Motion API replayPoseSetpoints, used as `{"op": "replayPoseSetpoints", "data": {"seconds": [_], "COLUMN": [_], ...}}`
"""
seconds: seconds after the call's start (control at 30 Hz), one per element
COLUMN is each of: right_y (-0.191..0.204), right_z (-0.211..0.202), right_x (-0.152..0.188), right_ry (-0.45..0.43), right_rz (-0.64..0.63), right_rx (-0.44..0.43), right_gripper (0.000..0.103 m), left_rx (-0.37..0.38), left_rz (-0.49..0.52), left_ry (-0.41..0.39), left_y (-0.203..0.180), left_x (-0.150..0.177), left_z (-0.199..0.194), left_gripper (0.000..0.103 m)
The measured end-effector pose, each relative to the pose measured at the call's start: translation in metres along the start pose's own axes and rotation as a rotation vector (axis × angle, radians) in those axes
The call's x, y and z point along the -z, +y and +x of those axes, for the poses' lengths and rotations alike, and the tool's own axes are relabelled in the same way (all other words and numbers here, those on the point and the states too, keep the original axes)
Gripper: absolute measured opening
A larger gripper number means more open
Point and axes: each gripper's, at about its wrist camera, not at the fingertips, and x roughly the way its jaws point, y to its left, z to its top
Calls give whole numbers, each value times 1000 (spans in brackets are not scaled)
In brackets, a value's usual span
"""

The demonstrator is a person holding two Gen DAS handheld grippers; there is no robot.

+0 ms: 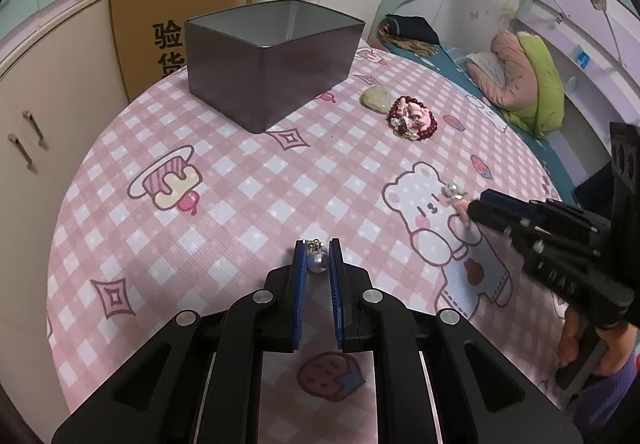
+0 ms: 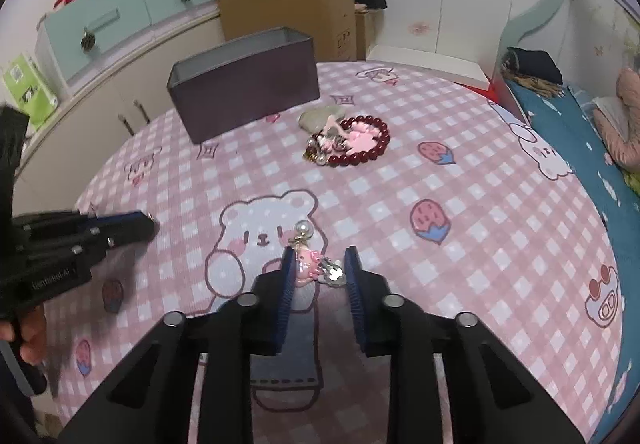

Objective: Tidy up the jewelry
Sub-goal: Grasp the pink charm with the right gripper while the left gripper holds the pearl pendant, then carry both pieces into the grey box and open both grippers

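Note:
A dark open tin box (image 1: 276, 60) stands at the far side of the pink checked tablecloth (image 1: 248, 196); it also shows in the right wrist view (image 2: 244, 84). My left gripper (image 1: 318, 262) has its jaws narrowly apart around a pearl earring (image 1: 317, 261) lying on the cloth. My right gripper (image 2: 318, 272) is open around a pink charm with a pearl and silver clasp (image 2: 310, 262); it shows at the right of the left wrist view (image 1: 480, 206). A red bead bracelet with pink charms (image 2: 356, 142) and a pale stone (image 2: 320, 116) lie near the box.
A cardboard carton (image 1: 180, 20) stands behind the table beside beige cupboards (image 1: 36, 116). A bed with a blue sheet (image 2: 568, 148) and pink and green bedding (image 1: 528, 80) lies to the right.

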Motion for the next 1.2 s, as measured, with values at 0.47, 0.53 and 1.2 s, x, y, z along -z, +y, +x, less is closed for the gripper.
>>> {"op": "replayPoseSetpoints", "data": {"seconds": [0.47,0.53,1.2], "right_y": [-3,-6,0], "right_z": [-1,-1,-52], "right_x": [2,2,-65], "right_ry": [2,-1,-162], "right_rz": [-5,8,26], "right_rx": [-26,-29,-88], "right_gripper": [11,9,8], "left_rx": [16,31,220], "left_rz": [3,3,53], "left_ry": [5,7,-157], "left_y": [-2,-3,-18], "left_x": [2,1,-90], "left_z": [0,0,-60], "left_gripper": [12,12,12]}}
